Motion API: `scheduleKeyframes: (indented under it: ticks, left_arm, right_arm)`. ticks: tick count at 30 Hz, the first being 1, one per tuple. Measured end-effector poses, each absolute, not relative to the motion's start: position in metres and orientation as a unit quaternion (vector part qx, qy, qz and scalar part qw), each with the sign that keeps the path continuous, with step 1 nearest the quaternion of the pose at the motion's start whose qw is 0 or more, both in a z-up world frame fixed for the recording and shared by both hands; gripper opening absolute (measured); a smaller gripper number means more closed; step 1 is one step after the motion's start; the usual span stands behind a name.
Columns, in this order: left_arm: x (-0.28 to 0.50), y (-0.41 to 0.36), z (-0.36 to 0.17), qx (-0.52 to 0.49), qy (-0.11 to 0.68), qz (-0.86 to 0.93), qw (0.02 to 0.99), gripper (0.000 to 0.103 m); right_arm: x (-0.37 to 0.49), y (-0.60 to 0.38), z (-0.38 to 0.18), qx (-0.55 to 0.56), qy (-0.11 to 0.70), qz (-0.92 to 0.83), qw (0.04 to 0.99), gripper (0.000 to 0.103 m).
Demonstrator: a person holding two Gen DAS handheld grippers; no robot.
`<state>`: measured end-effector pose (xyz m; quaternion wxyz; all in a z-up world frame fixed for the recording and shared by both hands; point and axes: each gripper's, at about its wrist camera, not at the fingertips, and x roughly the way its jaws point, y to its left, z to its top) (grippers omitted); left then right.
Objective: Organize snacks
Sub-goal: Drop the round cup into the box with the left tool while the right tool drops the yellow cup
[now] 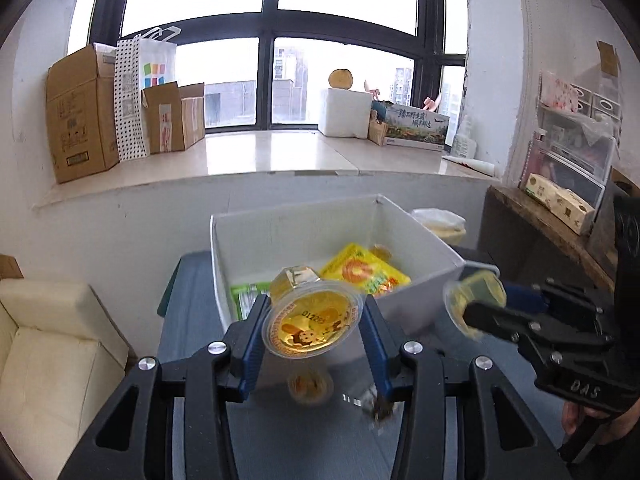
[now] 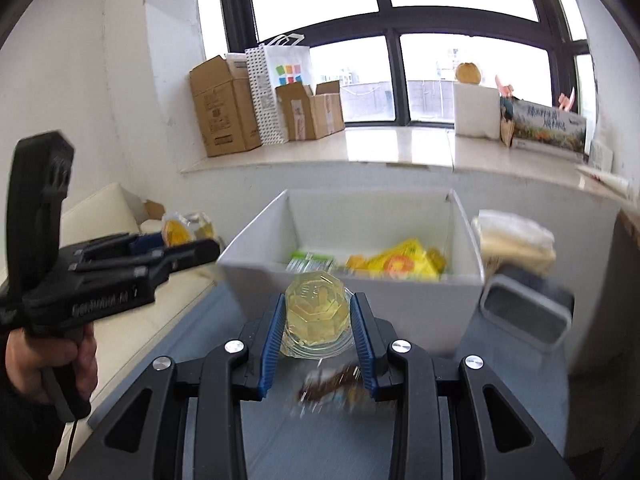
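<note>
My left gripper (image 1: pixel 314 320) is shut on a yellow jelly cup (image 1: pixel 310 322), lid facing the camera, held above the table just before the white bin (image 1: pixel 420 280). My right gripper (image 2: pixel 318 326) is shut on another jelly cup (image 2: pixel 316 316), base facing forward, in front of the white bin (image 2: pixel 360 300). In the bin lie a yellow snack packet (image 1: pixel 366 270), a green packet (image 1: pixel 248 296) and a small cup (image 1: pixel 380 252). On the table below lie a loose jelly cup (image 1: pixel 310 388) and a dark wrapped snack (image 2: pixel 340 388). Each gripper shows in the other's view, right gripper (image 1: pixel 476 304) and left gripper (image 2: pixel 188 240).
A dark blue-grey table (image 1: pixel 192 320) bears the bin. A grey-rimmed container (image 2: pixel 528 316) and a pale bundle (image 2: pixel 516 236) stand right of the bin. A cream sofa (image 1: pixel 52 352) is at left, a wooden shelf (image 1: pixel 540 232) at right, and a windowsill with boxes (image 1: pixel 80 112) behind.
</note>
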<state>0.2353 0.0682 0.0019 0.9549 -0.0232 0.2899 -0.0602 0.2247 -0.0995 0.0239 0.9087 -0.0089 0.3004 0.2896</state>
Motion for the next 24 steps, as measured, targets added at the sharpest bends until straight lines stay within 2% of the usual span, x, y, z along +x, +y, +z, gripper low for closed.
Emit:
scheduleKeyframes:
  ticks: [10, 12, 13, 14, 15, 16, 19, 24]
  left_arm:
    - [0.317, 0.072, -0.017, -0.028, 0.32, -0.058, 0.945, 0.049]
    - [0.332, 0.072, -0.026, -0.019, 0.335, -0.052, 0.941, 0.054]
    - [0.341, 0.072, -0.033, -0.01, 0.349, -0.046, 0.936, 0.061]
    - [0.346, 0.071, -0.038, -0.001, 0.36, -0.037, 0.932, 0.086]
    - [0.349, 0.071, -0.042, 0.004, 0.362, -0.028, 0.932, 0.103]
    - [0.347, 0.072, -0.044, 0.006, 0.352, -0.019, 0.936, 0.103]
    - [0.343, 0.075, -0.046, 0.005, 0.344, -0.022, 0.939, 0.103]
    - [0.338, 0.081, -0.049, -0.003, 0.35, -0.018, 0.937, 0.103]
  right_arm:
    - [0.319, -0.08, 0.016, -0.031, 0.326, 0.267, 0.906, 0.036]
    - [0.332, -0.08, 0.01, -0.035, 0.33, 0.262, 0.906, 0.037]
    - [0.338, -0.08, 0.006, -0.036, 0.336, 0.259, 0.905, 0.041]
    - [0.345, -0.08, 0.002, -0.034, 0.343, 0.256, 0.903, 0.051]
    - [0.35, -0.082, 0.0, -0.035, 0.348, 0.247, 0.904, 0.086]
    - [0.353, -0.084, -0.002, -0.034, 0.35, 0.233, 0.907, 0.103]
    - [0.348, -0.102, 0.0, -0.009, 0.316, 0.211, 0.925, 0.103]
    - [0.344, -0.117, 0.002, 0.023, 0.317, 0.203, 0.926, 0.103]
